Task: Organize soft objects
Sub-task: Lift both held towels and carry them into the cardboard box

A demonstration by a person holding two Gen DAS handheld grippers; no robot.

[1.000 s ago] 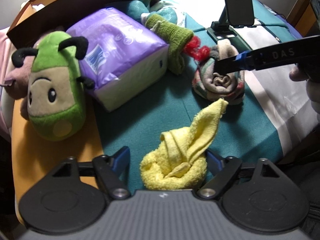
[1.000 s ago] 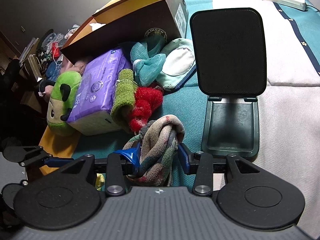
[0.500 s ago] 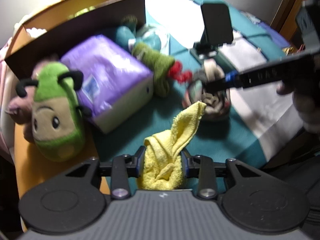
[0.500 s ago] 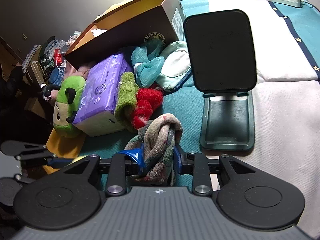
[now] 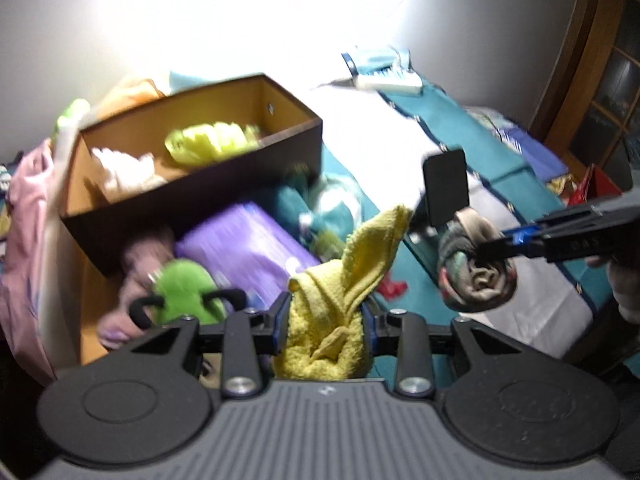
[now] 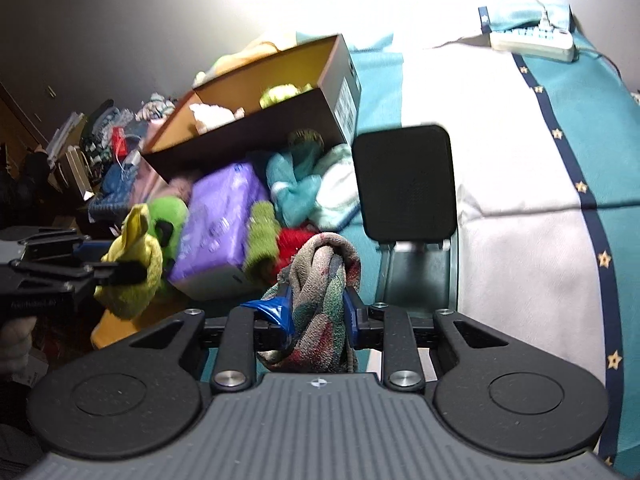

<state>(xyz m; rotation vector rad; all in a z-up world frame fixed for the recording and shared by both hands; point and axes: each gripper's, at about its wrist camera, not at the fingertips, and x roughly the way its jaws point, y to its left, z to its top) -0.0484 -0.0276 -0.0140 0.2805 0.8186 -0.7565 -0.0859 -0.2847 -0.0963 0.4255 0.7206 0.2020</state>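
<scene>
My left gripper pinches the yellow washcloth between its pads, and my right gripper is closing on the multicoloured rolled cloth between its jaws. A second ago both lay on the teal bedspread; now both hang clear above it, facing the open cardboard box.

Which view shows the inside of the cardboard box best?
The left wrist view: it looks down into the box, showing yellow and white soft items. The right wrist view sees it from lower, its near wall hiding most of the inside.
</scene>
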